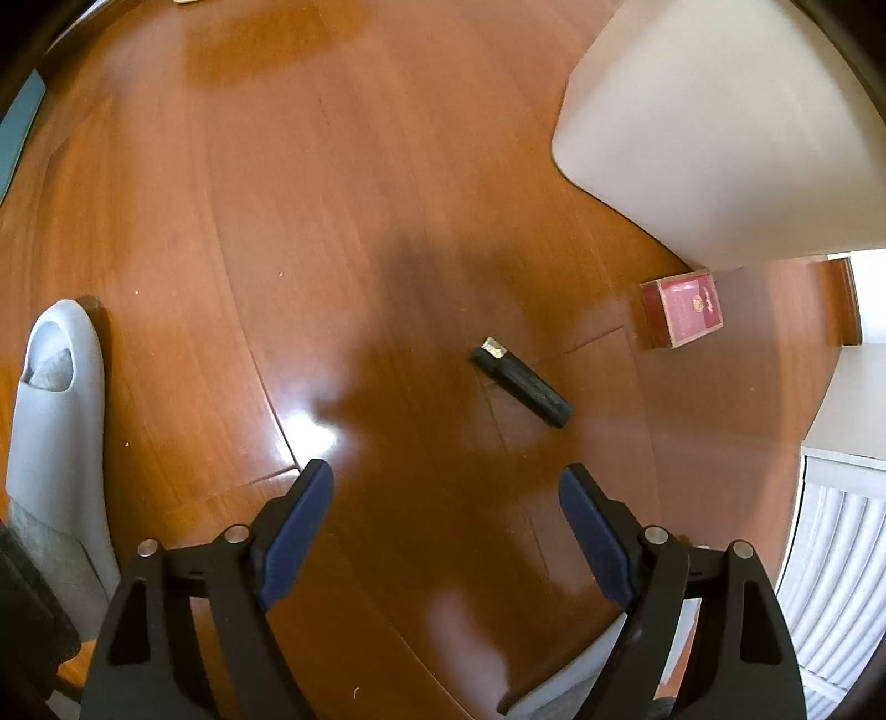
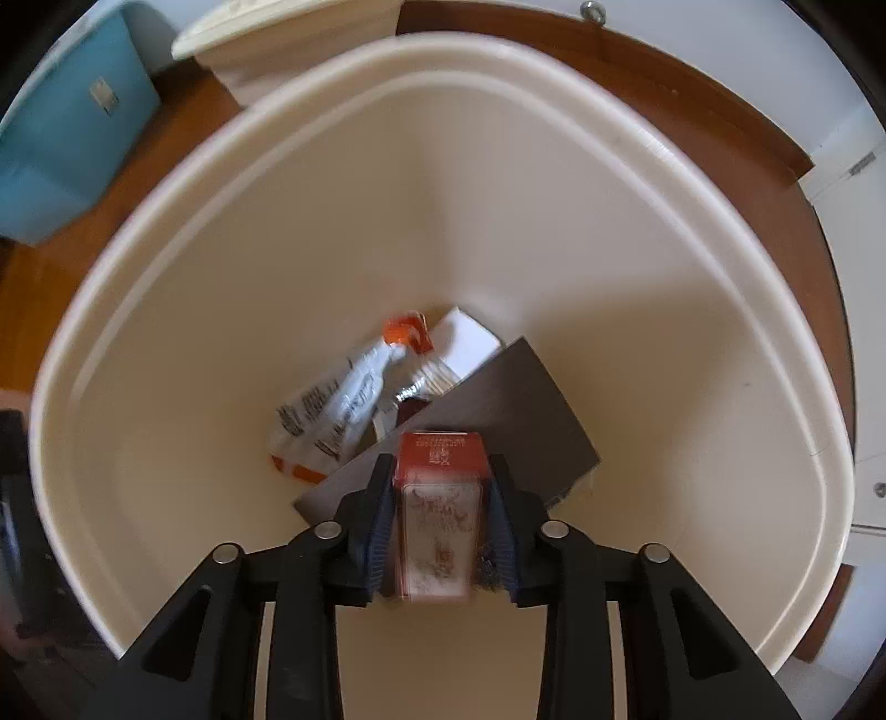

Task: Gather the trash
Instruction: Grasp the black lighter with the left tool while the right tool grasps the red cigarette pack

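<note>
Left gripper (image 1: 446, 487): jaws spread wide and empty, pointing down at a glossy wooden floor (image 1: 277, 221). Ahead of it, a black lighter (image 1: 523, 382) with a metal head lies flat on the boards, apart from both fingers, nothing between it and the jaws. Further right, a red cigarette pack (image 1: 682, 313) lies on the floor close against the base of a cream waste bin (image 1: 720, 138). At left, a pale grey slipper (image 1: 55, 421) with a grey sock inside it; at right, a white slatted panel (image 1: 830, 576). Right gripper (image 2: 440, 493): poised over the open cream waste bin (image 2: 166, 277), a blurred red-and-white carton (image 2: 440, 498) between its 2 blue pads; whether the pads grip it or have let go I cannot tell. In the bin's bottom: a crumpled white-and-orange wrapper (image 2: 343, 399), a white card (image 2: 465, 343) and a grey board (image 2: 498, 421) leaning across them. Beside the bin: a teal box (image 2: 66, 127) and a cream container (image 2: 288, 33).
</note>
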`<state>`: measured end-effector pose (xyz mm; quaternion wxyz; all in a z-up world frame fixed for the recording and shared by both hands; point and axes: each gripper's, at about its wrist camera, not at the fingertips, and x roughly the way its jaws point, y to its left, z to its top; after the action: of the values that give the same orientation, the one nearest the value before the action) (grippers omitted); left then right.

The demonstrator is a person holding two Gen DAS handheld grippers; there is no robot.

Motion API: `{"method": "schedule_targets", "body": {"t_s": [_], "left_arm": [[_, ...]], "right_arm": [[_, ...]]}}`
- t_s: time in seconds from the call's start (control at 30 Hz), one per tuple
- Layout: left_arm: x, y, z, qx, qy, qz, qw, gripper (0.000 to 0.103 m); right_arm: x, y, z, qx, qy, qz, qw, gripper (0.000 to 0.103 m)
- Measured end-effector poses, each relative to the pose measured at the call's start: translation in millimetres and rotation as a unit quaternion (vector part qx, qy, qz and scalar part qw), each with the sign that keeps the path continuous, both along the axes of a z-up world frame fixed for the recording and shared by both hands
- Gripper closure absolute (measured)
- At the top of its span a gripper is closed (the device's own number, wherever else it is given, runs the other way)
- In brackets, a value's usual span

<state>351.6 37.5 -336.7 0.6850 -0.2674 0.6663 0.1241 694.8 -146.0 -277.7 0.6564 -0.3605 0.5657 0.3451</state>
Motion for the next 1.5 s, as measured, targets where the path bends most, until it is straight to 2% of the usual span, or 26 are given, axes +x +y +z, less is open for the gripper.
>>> {"method": "schedule_targets", "body": {"t_s": [0.07,0.1,0.13,0.17,0.2,0.23,0.27,0.3,0.33,0.37,0.4,0.5,0.63,0.83,1.0,1.1,1.13,1.17,1.2,1.23,1.3,1.33,1.5], "left_arm": [[4.9,-6.0,-11.0,-0.002,0.008,0.009,0.9999,0.020],[4.8,-5.6,-13.6,-0.003,0.012,0.015,0.9998,0.020],[9.1,-7.8,-18.3,-0.001,0.014,0.018,0.9997,0.020],[13.0,-10.0,-22.6,0.000,0.016,0.023,0.9996,0.020],[15.5,-11.7,-26.0,0.000,0.016,0.028,0.9995,0.020],[20.3,-13.1,-31.0,-0.005,0.017,0.041,0.9990,0.020],[24.2,-13.9,-35.0,-0.013,0.018,0.053,0.9984,0.020],[28.9,-14.4,-40.9,-0.025,0.020,0.071,0.9970,0.020],[31.8,-14.7,-44.7,-0.032,0.021,0.088,0.9954,0.020],[36.5,-16.5,-51.3,-0.039,0.022,0.107,0.9932,0.020],[41.6,-18.7,-59.7,-0.046,0.026,0.132,0.9899,0.020],[51.1,-25.9,-82.1,-0.067,0.046,0.179,0.9804,0.022],[55.8,-32.7,-106.1,-0.077,0.073,0.229,0.9676,0.029],[65.7,-36.5,-107.4,-0.038,0.087,0.237,0.9669,0.035],[77.3,-44.5,-111.3,-0.011,0.100,0.238,0.9661,0.037],[89.3,-59.6,-112.2,0.036,0.110,0.227,0.9669,0.043],[97.9,-69.0,-111.0,0.046,0.101,0.226,0.9679,0.052],[103.8,-73.9,-108.7,0.051,0.094,0.216,0.9704,0.071],[110.9,-79.6,-107.2,0.051,0.087,0.203,0.9740,0.083],[116.3,-84.8,-108.3,0.037,0.078,0.196,0.9769,0.085],[123.0,-90.0,-110.4,0.005,0.062,0.184,0.9809,0.085],[123.5,-90.3,-109.9,0.000,0.057,0.180,0.9820,0.085],[106.7,-79.5,-101.4,0.012,0.040,0.157,0.9867,0.085]], "right_arm": [[1.2,-5.9,14.6,0.025,-0.020,-0.017,0.999,0.057],[1.0,-12.9,29.6,0.053,-0.041,-0.032,0.997,0.057],[-0.3,-22.0,45.7,0.084,-0.064,-0.051,0.993,0.057],[-3.6,-38.8,69.2,0.131,-0.090,-0.082,0.984,0.057],[-8.3,-55.9,87.3,0.173,-0.105,-0.104,0.974,0.057],[-15.8,-80.8,108.1,0.229,-0.121,-0.134,0.956,0.054],[-23.6,-103.0,121.9,0.269,-0.132,-0.156,0.941,0.043],[-35.3,-130.4,133.9,0.308,-0.148,-0.180,0.922,0.027],[-48.0,-156.6,140.8,0.332,-0.166,-0.203,0.906,0.022],[-59.8,-178.1,142.6,0.341,-0.182,-0.222,0.895,0.020],[-69.1,-192.5,140.8,0.340,-0.190,-0.235,0.890,0.020],[-93.6,-233.3,120.8,0.323,-0.193,-0.280,0.883,0.020],[-111.2,-279.2,87.3,0.299,-0.168,-0.338,0.876,0.020],[-127.5,-308.8,29.4,0.248,-0.141,-0.361,0.888,0.020],[-143.5,-311.3,-18.1,0.226,-0.118,-0.339,0.906,0.020],[-151.8,-305.2,-45.8,0.219,-0.115,-0.314,0.917,0.020],[-153.3,-300.8,-54.9,0.221,-0.112,-0.305,0.920,0.020],[-155.8,-297.3,-65.8,0.229,-0.109,-0.293,0.922,0.017],[-156.8,-294.1,-74.4,0.231,-0.107,-0.286,0.924,0.011],[-157.0,-289.9,-83.6,0.230,-0.102,-0.280,0.927,0.007],[-156.3,-277.8,-97.5,0.222,-0.092,-0.264,0.934,0.002],[-154.0,-268.2,-98.7,0.222,-0.090,-0.253,0.937,0.002],[-155.7,-220.3,-99.5,0.202,-0.117,-0.168,0.958,0.000]]}}
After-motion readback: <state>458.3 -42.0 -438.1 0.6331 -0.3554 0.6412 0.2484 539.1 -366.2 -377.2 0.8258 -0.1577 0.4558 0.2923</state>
